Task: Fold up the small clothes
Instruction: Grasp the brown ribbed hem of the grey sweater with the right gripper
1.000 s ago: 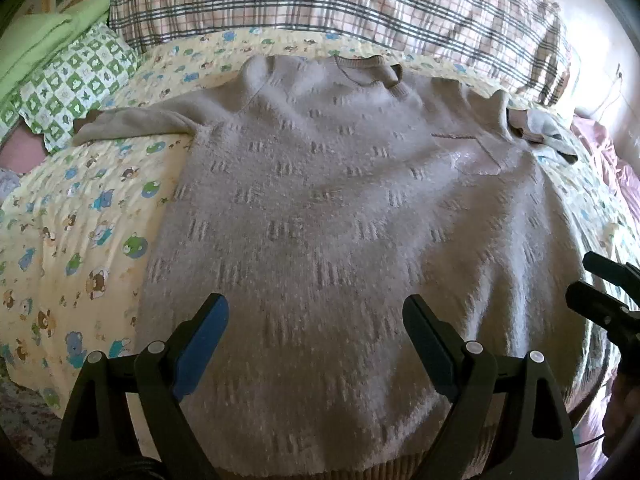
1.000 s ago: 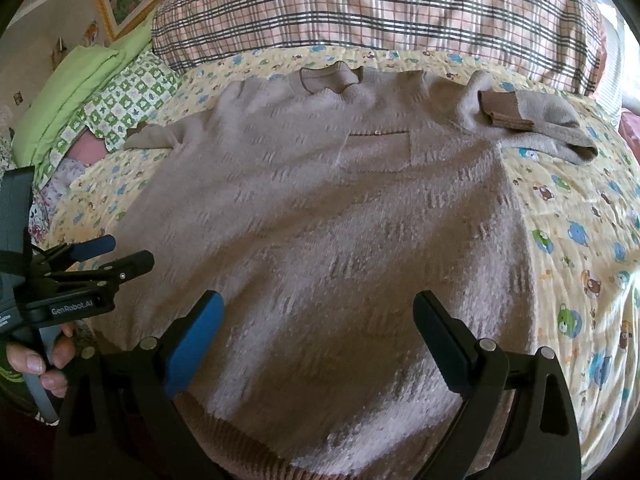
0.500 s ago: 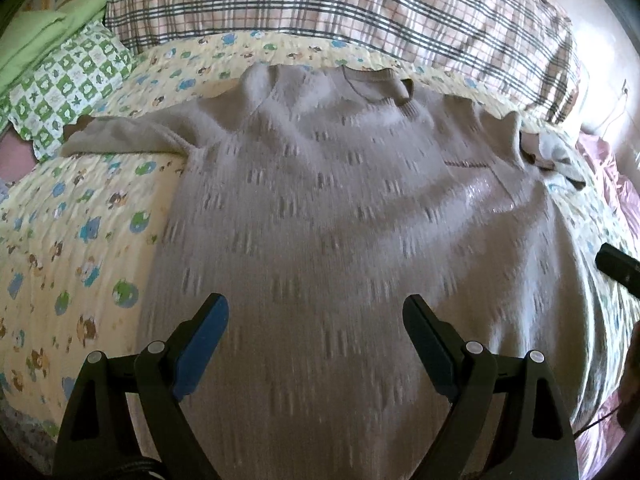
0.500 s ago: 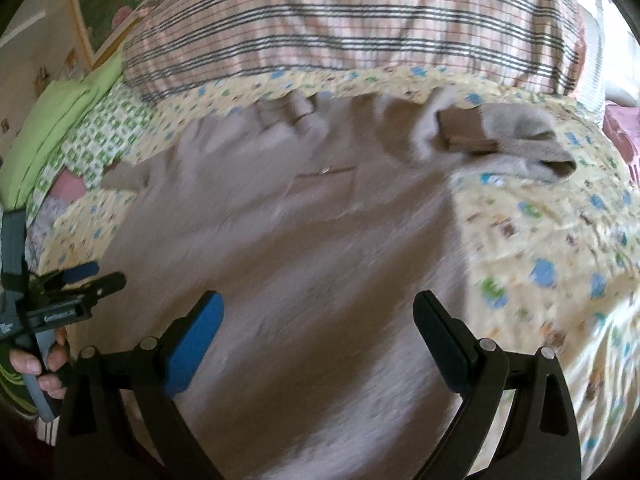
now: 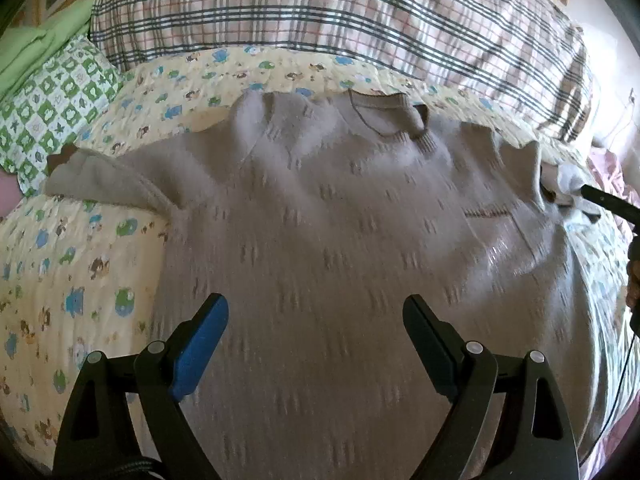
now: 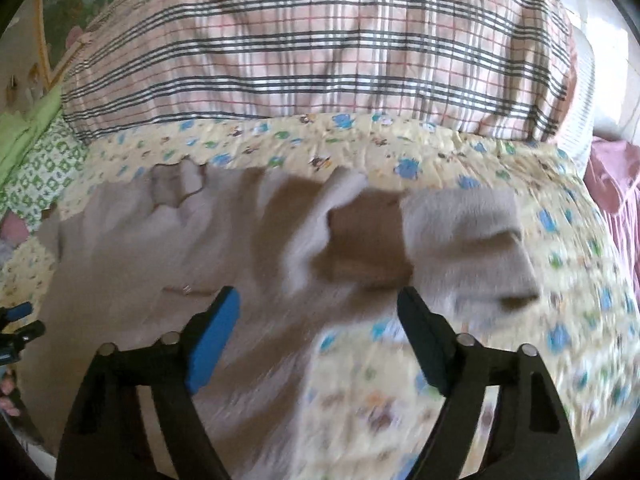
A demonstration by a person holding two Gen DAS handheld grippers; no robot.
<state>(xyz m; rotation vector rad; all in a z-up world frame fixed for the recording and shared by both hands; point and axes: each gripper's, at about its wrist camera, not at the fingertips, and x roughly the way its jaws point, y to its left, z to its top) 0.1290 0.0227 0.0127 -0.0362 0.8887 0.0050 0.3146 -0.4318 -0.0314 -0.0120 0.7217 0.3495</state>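
Note:
A small grey-beige knit sweater point(image 5: 340, 240) lies spread flat on the bed, collar point(image 5: 384, 116) far from me. Its left sleeve point(image 5: 100, 176) stretches out to the left. Its right sleeve point(image 6: 460, 240) lies folded back, with the brown cuff point(image 6: 364, 240) showing. My left gripper point(image 5: 314, 320) is open and empty above the sweater's lower body. My right gripper point(image 6: 318, 312) is open and empty just in front of the folded right sleeve. The right gripper's tip also shows at the right edge of the left wrist view point(image 5: 608, 200).
A yellow cartoon-print sheet point(image 5: 60, 280) covers the bed. A large plaid pillow point(image 5: 320, 16) lies along the far side. A green checked pillow point(image 5: 48, 112) and green bedding point(image 5: 28, 52) lie far left. Pink cloth point(image 6: 612, 184) lies at the right edge.
Both grippers have moved forward over the sweater. The right one went further, up and to the right to the folded sleeve. Both stay open.

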